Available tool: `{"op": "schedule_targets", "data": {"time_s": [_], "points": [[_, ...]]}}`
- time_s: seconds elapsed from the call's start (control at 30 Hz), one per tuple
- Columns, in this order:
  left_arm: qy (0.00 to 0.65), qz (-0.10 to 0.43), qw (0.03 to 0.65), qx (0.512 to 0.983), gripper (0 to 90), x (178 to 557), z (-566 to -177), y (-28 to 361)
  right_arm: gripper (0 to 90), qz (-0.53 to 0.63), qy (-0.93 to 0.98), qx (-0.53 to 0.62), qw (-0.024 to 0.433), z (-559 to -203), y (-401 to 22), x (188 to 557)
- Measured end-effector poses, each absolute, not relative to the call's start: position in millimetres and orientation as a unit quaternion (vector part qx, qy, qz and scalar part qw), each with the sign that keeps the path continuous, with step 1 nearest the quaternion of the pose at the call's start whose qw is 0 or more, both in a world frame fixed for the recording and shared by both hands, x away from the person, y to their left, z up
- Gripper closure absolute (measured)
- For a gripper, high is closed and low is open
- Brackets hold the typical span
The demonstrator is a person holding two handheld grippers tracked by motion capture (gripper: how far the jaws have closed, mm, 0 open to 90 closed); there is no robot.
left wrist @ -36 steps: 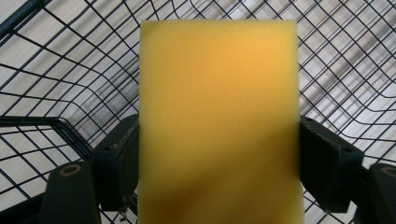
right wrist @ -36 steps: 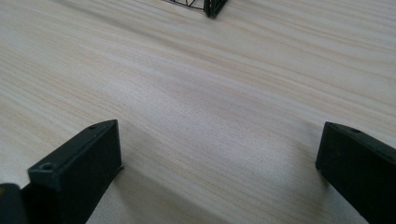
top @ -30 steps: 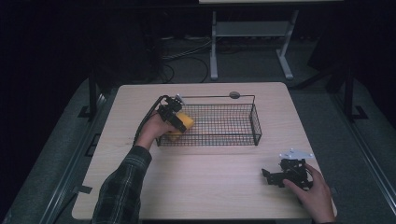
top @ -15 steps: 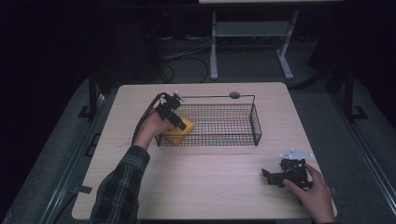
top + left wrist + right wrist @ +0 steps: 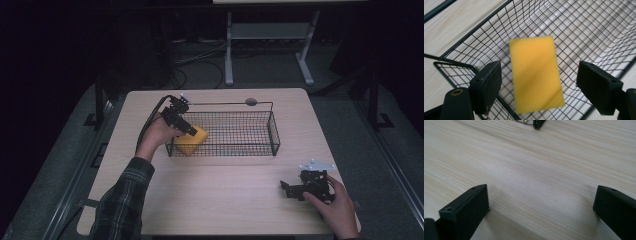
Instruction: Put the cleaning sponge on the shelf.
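Hovering above the left end of the wire basket [image 5: 225, 131] with the left tongs [image 5: 186, 128] spread wide, both jaws standing clear of the yellow sponge [image 5: 536, 73] on either side, grasping nothing. Lying or dropping inside the basket's left end, that sponge, slightly blurred in the left gripper view, so cannot tell whether resting on the mesh floor or just above it. Seen in the high view as a yellow block [image 5: 190, 141] pressed close to the near-left corner of the basket.

Likely light, soft and springy: a foam block, rectangular, matte, not slippery, not fragile. Probably best taken across the 2 long edges near the middle, with a modest squeeze, since hard pinching would only crush the foam. Mesh walls close by on the left, so little room for a jaw on that side.

Resting near the right edge of the tabletop [image 5: 230, 190], the right tongs [image 5: 292, 189], jaws released and wide apart over bare wood, well apart from the basket.
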State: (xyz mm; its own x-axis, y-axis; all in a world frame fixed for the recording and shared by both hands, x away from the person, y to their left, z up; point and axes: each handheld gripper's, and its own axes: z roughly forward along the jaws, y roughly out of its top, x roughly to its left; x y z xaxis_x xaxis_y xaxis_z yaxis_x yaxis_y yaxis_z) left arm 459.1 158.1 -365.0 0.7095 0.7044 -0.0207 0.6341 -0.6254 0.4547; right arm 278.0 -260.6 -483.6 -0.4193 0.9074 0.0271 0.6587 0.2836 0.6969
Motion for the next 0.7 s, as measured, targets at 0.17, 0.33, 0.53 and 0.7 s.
{"op": "schedule_targets", "data": {"time_s": [0.17,0.33,0.53,0.7], "points": [[0.370,0.089,0.228,0.896,19.9,450.8,-357.4,165.9,0.0,0.323,0.778,0.503,0.192,-483.6,-260.6,278.0],[0.372,0.093,0.241,0.891,19.9,441.4,-352.5,176.6,0.0,0.324,0.778,0.503,0.192,-483.6,-260.6,278.0],[0.374,0.099,0.257,0.886,20.0,427.1,-347.8,189.1,0.0,0.324,0.778,0.503,0.192,-483.6,-260.6,278.0],[0.374,0.106,0.266,0.882,20.0,414.6,-344.3,198.3,0.0,0.324,0.778,0.503,0.192,-483.6,-260.6,278.0]]}}
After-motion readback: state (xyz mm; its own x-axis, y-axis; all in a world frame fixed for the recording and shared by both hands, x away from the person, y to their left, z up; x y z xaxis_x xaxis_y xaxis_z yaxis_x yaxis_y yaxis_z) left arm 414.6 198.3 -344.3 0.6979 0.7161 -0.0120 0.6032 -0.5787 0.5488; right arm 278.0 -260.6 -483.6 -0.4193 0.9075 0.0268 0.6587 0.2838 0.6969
